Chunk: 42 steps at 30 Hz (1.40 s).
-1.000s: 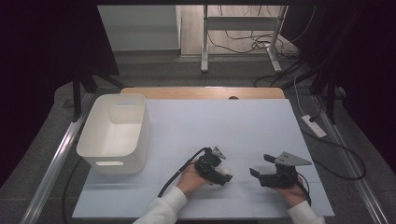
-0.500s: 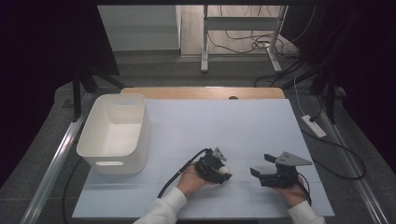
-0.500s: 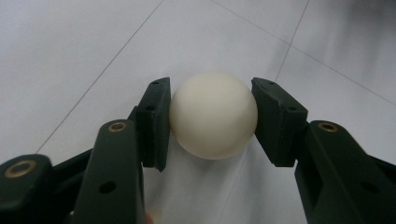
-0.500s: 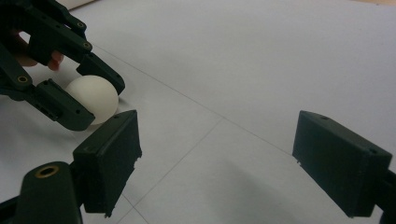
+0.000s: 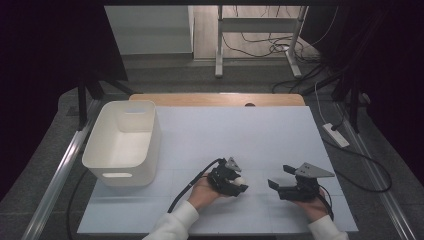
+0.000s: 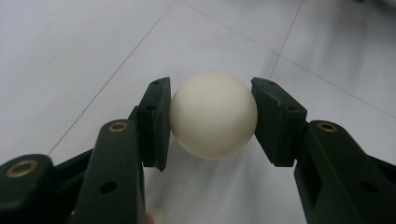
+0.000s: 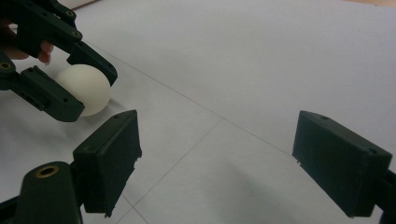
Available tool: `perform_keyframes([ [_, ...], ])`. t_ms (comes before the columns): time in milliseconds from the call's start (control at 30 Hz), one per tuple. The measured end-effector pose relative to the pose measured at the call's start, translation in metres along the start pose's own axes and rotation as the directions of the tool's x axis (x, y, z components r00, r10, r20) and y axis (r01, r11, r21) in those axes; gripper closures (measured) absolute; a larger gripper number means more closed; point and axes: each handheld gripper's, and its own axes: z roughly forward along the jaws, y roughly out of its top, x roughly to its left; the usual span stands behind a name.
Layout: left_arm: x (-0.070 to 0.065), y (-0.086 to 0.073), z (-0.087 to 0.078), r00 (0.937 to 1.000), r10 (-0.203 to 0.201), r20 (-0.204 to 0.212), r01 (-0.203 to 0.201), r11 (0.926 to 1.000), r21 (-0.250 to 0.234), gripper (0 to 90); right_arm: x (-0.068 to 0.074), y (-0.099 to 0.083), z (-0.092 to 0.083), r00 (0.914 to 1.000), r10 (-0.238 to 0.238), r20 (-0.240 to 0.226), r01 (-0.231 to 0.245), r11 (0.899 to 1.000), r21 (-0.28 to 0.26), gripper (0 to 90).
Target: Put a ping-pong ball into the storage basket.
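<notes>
A white ball (image 6: 213,114) rests on the white table (image 5: 240,130) near its front edge, also seen as ball (image 5: 240,180) and ball (image 7: 86,88). My left gripper (image 6: 212,95) is shut on it, a black pad pressing each side. From above, the left gripper (image 5: 235,181) lies low in a hand, its cable trailing back left. In the right gripper view the left gripper (image 7: 88,91) grips the ball at the upper left. My right gripper (image 5: 279,176) sits to the right of it; the right gripper (image 7: 219,154) stands open over bare table.
A white plastic bin (image 5: 122,175) stands at the table's left side, nothing visible inside. A wooden strip (image 5: 215,99) runs along the far edge. A power strip (image 5: 336,135) lies on the floor to the right. Cables and metal legs are beyond the table.
The left gripper's jaws look drawn in tighter around the ball. Neither hand has shifted noticeably.
</notes>
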Motion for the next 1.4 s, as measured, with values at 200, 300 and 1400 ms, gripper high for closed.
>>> perform_keyframes([
  [200, -0.002, 0.000, -0.006, 1.0000, 0.006, -0.003, -0.006, 0.9998, -0.019, 50.7, 0.000, 0.000, 0.000, 1.0000, -0.001, 0.002, 0.001, 1.000, 0.001, 14.9],
  [300, -0.002, 0.000, -0.010, 0.9999, 0.009, -0.009, -0.010, 0.9995, -0.029, 50.7, 0.000, 0.000, 0.000, 1.0000, 0.000, 0.005, 0.000, 1.000, 0.002, 14.9],
  [1400, 0.001, -0.003, -0.048, 0.9990, -0.027, -0.037, 0.021, 0.9868, -0.161, 50.6, 0.000, 0.000, 0.000, 0.9999, -0.001, 0.013, 0.001, 1.000, 0.006, 15.0],
])
